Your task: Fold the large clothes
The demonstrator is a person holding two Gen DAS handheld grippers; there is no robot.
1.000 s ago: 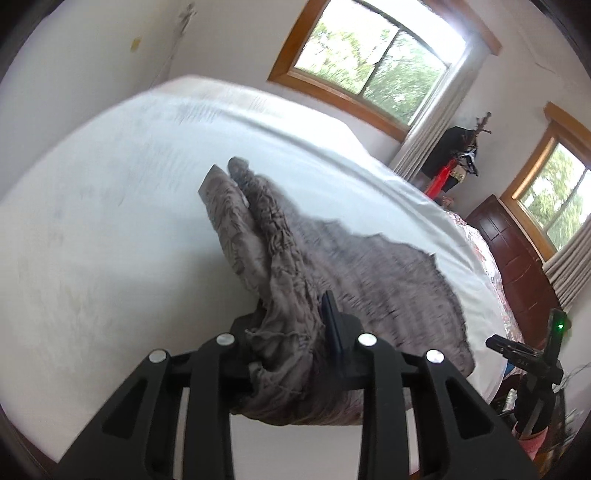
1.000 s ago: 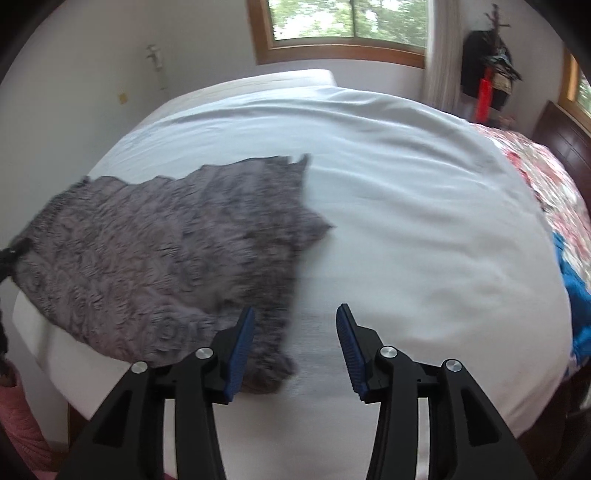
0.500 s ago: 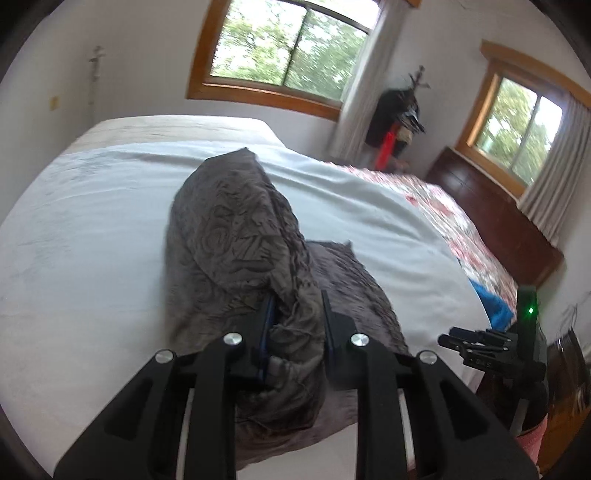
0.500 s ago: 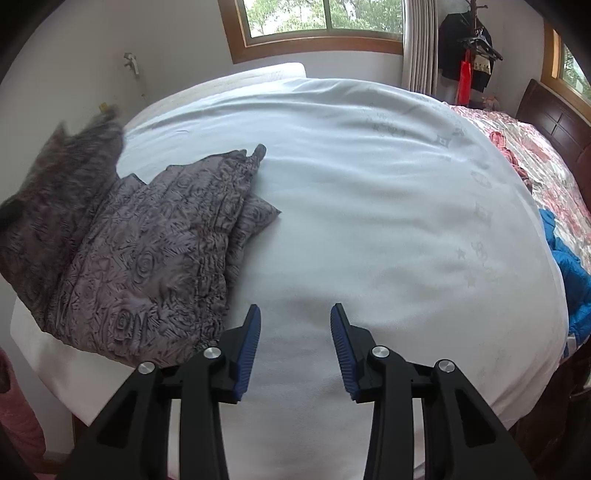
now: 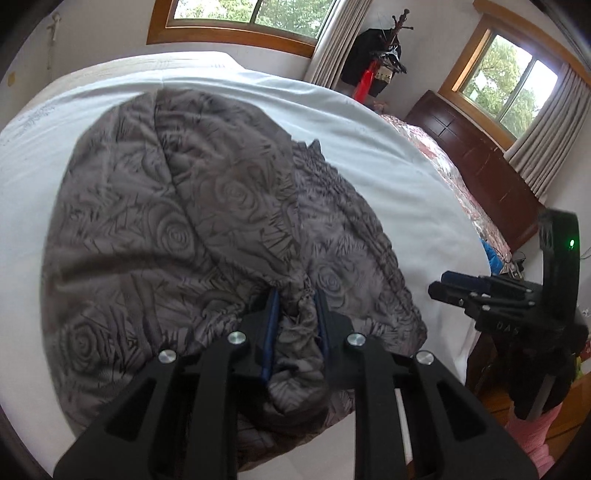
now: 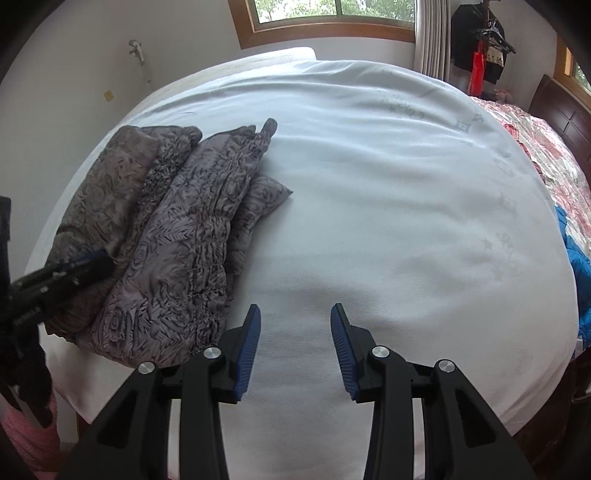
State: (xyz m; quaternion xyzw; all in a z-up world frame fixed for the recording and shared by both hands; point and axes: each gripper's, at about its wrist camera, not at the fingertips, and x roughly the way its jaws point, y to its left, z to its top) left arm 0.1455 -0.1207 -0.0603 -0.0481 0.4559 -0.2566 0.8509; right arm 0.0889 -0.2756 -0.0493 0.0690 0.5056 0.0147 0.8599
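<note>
At the far left of the right wrist view, a white wall (image 6: pixel 74 66) stands beside the bed, and the left gripper (image 6: pixel 92 263) reaches in from the left edge, its tips buried in the near left part of the grey rose-patterned garment (image 6: pixel 177 236). In its own view the left gripper (image 5: pixel 294 325) is clamped on a bunched fold of that garment (image 5: pixel 166 229); its jaws have just been closing further, with cloth gathered between the blue pads. The garment lies folded over itself in layers on the left side of the white bedsheet (image 6: pixel 388 192), near the bed's near left edge, with a narrow end pointing toward the far side. A looser flap is draped over the top of the pile on the left.

To the right, the right gripper (image 6: pixel 295 343) hangs over bare sheet just beside the garment's near right edge, jaws apart, nothing between them. It also shows at the right of the left wrist view (image 5: pixel 448 290).

Further right lie a floral quilt (image 6: pixel 546 147) and something blue (image 6: pixel 576 266) at the bed's edge, then a dark wooden headboard (image 5: pixel 491 173). A coat rack (image 5: pixel 384 59) with dark clothes stands by the far curtain (image 6: pixel 432 37), beneath a wood-framed window (image 6: pixel 325 22).
</note>
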